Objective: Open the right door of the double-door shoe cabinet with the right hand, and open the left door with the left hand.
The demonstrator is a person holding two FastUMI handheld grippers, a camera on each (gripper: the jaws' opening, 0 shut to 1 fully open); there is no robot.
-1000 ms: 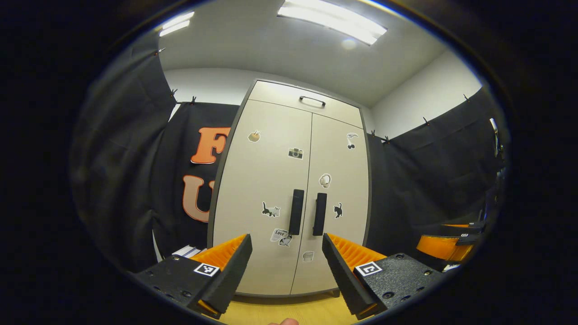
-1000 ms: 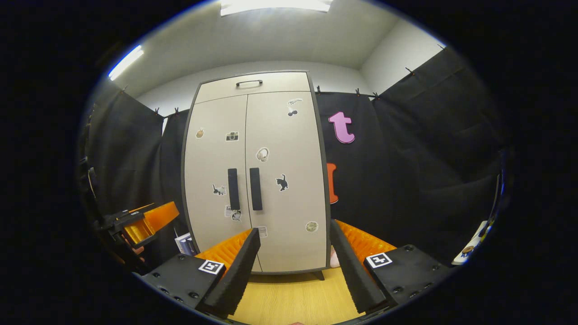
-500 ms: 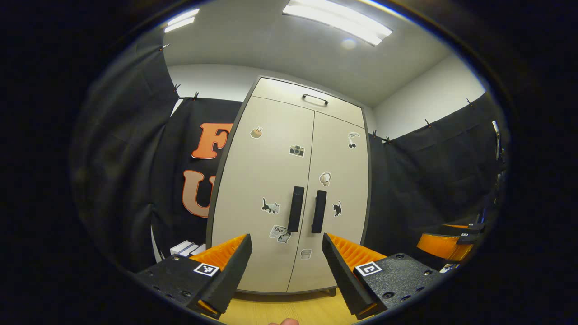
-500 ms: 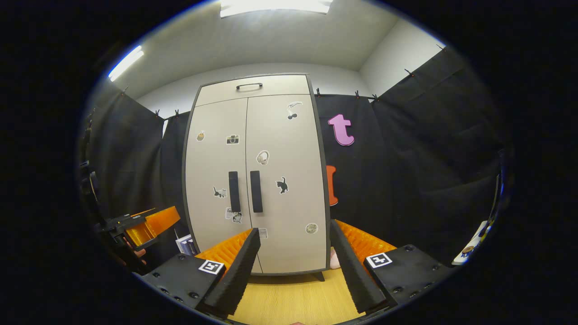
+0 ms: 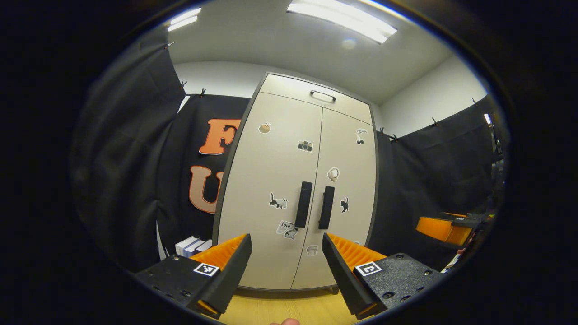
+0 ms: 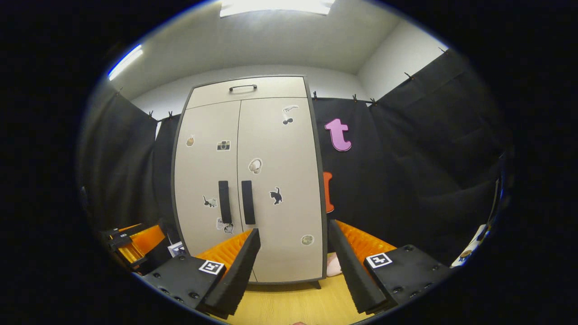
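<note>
Boxes [image 5: 192, 246] lie left of the closed shoe cabinet [image 5: 271, 180] in the left gripper view; both grippers' jaws spread.

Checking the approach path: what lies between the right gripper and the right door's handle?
Nothing solid: in the right gripper view, the open right gripper faces bare wooden floor and air before the right door handle.

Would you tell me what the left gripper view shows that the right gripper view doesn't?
Left gripper view: the left gripper open up close, and the right gripper far off at the right edge. Right gripper view: the reverse, plus a round sticker low on the right door. Both: the closed cabinet and its two dark handles.
</note>
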